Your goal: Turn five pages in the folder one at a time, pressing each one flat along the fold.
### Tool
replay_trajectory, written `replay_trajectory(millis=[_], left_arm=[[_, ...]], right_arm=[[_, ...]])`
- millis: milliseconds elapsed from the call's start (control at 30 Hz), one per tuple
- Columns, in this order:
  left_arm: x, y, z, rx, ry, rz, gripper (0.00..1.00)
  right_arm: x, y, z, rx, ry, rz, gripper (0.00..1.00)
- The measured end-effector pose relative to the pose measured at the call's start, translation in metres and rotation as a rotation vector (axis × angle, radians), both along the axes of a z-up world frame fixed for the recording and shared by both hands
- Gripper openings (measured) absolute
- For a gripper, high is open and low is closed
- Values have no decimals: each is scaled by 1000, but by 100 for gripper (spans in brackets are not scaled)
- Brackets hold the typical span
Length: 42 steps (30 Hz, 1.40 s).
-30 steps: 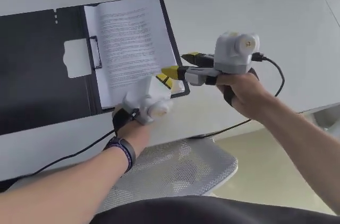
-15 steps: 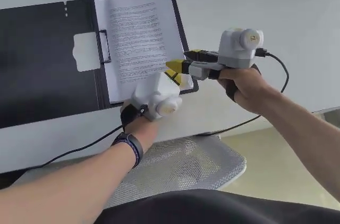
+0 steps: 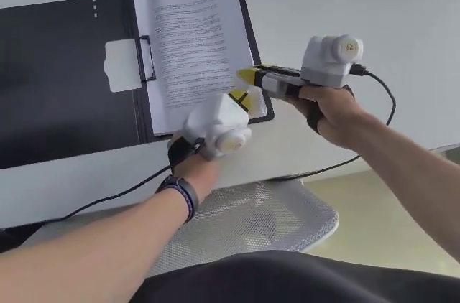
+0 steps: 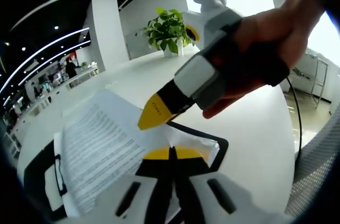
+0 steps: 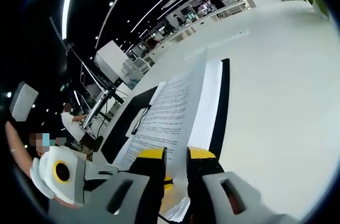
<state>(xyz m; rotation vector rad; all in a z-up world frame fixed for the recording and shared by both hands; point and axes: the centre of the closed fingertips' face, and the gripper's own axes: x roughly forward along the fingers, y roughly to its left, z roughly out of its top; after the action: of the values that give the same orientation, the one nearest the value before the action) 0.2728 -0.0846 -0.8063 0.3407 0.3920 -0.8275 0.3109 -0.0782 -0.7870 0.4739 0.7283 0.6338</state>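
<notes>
An open black folder lies on the white table, with a stack of printed pages clipped on its right half. The top page is raised off the stack along its right edge. My left gripper sits at the page's lower right corner; its jaws are shut, apparently pinching that corner. My right gripper reaches in from the right at the page's edge, just above the left one. It is open a little, and the raised page edge runs between its jaws.
A metal clip holds the pages by the folder's spine. The table edge runs just below the folder, with a mesh chair seat under it. Cables trail from both grippers. A potted plant stands far across the table.
The head camera has shifted. My right gripper has slid slightly farther up the page's right edge. The left gripper has stayed at the lower corner.
</notes>
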Motion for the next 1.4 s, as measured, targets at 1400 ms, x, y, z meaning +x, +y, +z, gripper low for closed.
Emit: replay_trajectory(millis=[1400], left_arm=[[2, 17, 17, -90, 251, 7, 31]], right_arm=[[0, -3, 11, 26, 30, -65, 0]])
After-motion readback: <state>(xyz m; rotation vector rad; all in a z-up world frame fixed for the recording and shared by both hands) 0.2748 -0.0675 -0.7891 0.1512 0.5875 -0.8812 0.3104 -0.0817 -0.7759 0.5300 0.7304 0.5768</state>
